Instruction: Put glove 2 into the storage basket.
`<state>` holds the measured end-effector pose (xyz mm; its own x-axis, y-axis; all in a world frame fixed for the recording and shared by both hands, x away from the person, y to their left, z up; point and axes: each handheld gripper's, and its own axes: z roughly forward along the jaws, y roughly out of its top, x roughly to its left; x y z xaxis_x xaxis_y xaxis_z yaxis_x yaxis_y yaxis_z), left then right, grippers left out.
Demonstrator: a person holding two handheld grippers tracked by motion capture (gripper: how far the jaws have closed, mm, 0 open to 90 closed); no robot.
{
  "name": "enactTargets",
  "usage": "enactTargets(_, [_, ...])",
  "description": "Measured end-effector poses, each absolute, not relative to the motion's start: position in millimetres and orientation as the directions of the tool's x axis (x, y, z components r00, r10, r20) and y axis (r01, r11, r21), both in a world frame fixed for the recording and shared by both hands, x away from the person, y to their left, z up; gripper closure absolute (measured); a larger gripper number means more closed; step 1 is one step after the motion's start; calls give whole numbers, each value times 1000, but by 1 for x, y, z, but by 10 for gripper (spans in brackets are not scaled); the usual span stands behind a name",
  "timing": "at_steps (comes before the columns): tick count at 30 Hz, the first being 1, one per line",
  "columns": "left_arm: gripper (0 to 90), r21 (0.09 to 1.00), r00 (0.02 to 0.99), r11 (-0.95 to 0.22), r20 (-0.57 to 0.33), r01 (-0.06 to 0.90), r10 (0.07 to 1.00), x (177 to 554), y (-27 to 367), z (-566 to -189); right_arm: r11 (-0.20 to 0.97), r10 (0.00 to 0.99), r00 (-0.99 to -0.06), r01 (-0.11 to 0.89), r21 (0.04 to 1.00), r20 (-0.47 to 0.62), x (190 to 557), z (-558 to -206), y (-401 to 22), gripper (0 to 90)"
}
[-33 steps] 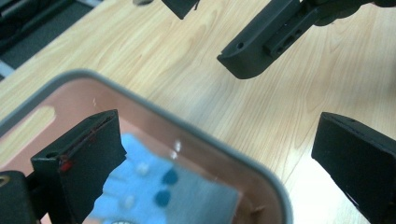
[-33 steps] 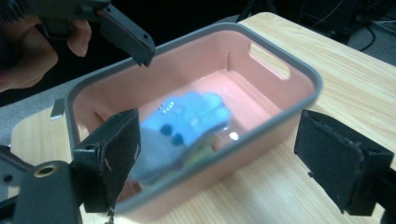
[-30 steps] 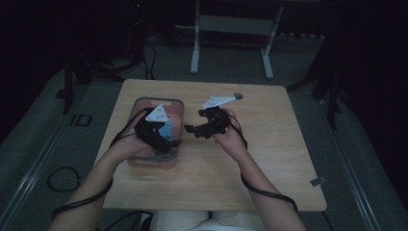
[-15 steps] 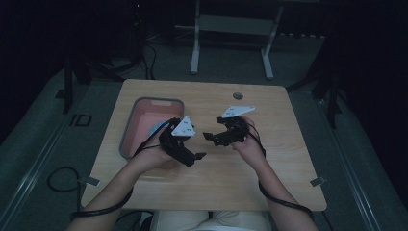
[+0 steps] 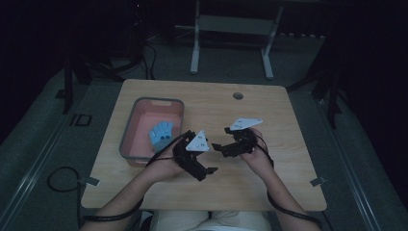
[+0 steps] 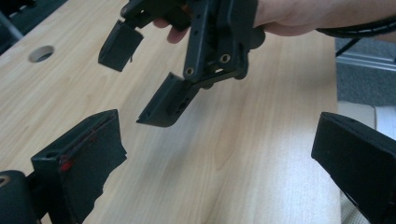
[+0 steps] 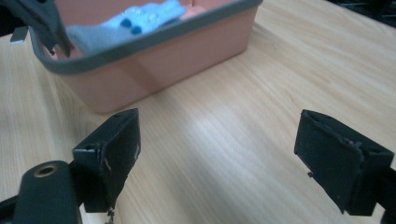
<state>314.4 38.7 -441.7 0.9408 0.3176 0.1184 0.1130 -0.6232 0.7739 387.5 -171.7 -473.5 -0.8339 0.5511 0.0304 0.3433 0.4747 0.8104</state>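
Note:
A pink bin (image 5: 129, 139) with a grey rim stands on the left part of the wooden table. A light blue cloth item with dark dots (image 5: 161, 134) lies inside it; the right gripper view shows it too (image 7: 135, 21), behind the bin's wall (image 7: 187, 51). My left gripper (image 5: 206, 170) is open, just right of the bin, and holds nothing (image 6: 219, 158). My right gripper (image 5: 220, 147) faces it from the right, pointing toward the bin. It is open and holds nothing (image 7: 233, 158). The left gripper view shows the right gripper (image 6: 140, 70) close ahead.
A round cable hole (image 5: 237, 96) sits near the table's far edge. Bare wood lies under both grippers (image 5: 269, 120). A metal stand (image 5: 231, 29) is on the floor beyond the table. Cables trail off the near edge.
My left gripper has come out from over the bin to the table's middle, and the blue cloth item now lies uncovered in the bin. The right gripper has shifted nearer and slightly right.

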Motion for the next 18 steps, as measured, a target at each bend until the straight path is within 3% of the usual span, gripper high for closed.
enactTargets(18, [19,753,967,-654,108,73,233,299,10,-480,470,548,-836,332,818,24,367,-507,-204,145])
